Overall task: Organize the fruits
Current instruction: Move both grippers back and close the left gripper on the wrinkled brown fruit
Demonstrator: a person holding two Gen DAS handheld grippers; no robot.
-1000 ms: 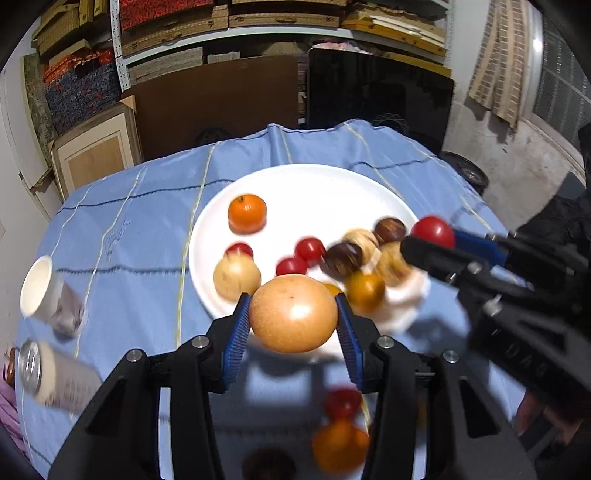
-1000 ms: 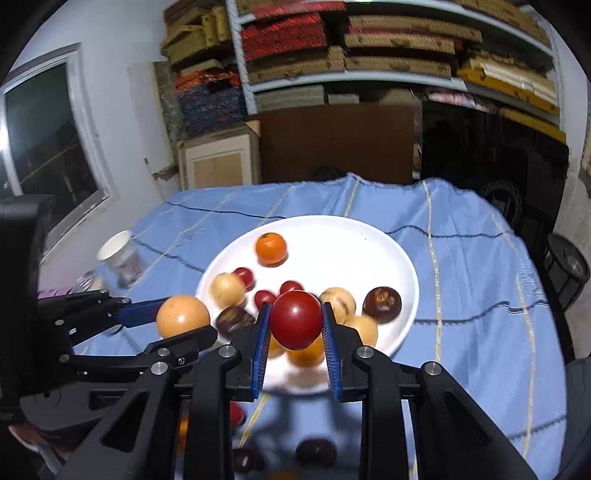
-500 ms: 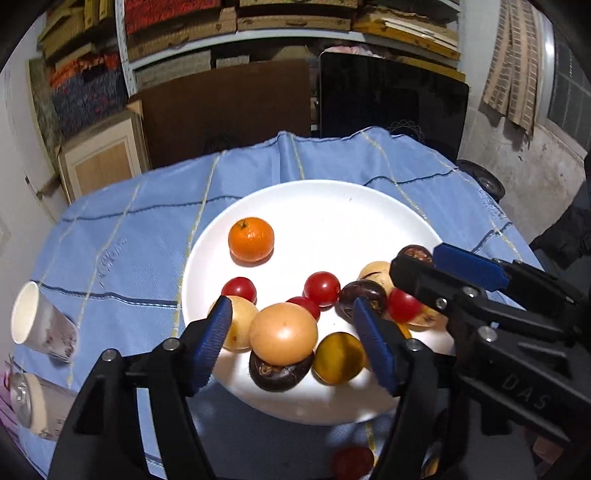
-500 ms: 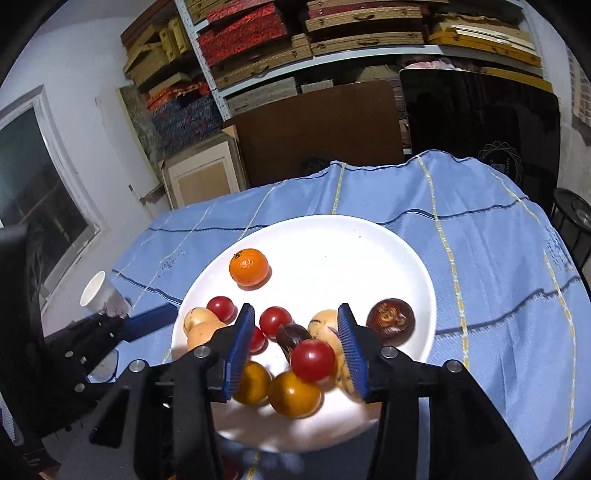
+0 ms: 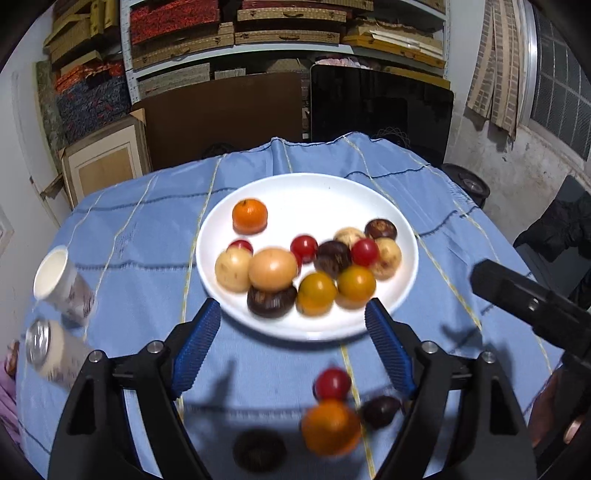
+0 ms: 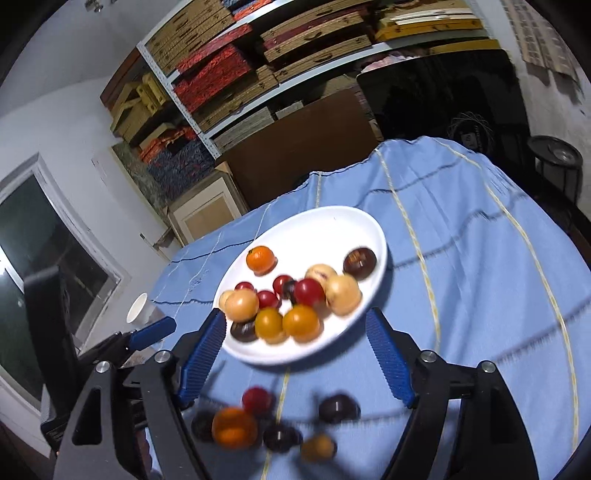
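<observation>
Dim indoor light, motion blur, fisheye warping

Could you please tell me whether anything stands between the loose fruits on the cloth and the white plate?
Nothing visible does. The red fruit, orange and dark fruits lie on bare blue cloth just short of the plate, whose far half is free.

A storeroom: shelves [image 5: 280,33] stacked with flat woven boxes [image 6: 207,40], boards [image 5: 221,114] leaning against them.
</observation>
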